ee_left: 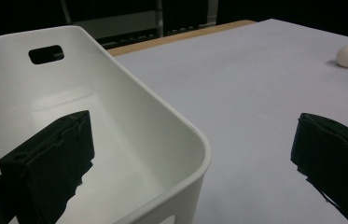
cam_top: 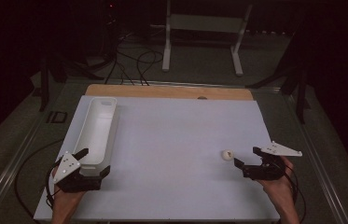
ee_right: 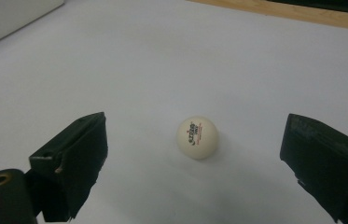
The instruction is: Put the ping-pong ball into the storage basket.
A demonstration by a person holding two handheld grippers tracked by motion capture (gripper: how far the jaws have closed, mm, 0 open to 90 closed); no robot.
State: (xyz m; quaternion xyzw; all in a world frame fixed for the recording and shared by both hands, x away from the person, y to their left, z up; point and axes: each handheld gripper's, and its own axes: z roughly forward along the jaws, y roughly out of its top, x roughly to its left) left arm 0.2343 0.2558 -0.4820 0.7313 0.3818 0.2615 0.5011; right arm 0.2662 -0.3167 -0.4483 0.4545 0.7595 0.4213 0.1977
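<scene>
White frame (cam_top: 204,23), perhaps a stand

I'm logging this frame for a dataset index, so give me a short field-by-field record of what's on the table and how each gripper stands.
surface: white table top with a wooden strip along its far edge
bin: long white bin at the table's left, empty, handle slot in its far end
ball: white ping-pong ball with a printed logo, on the table's right, untouched
left gripper: open, one jaw inside the bin's near end, the other outside its wall
right gripper: open, jaws either side of the ball, not touching it
</scene>
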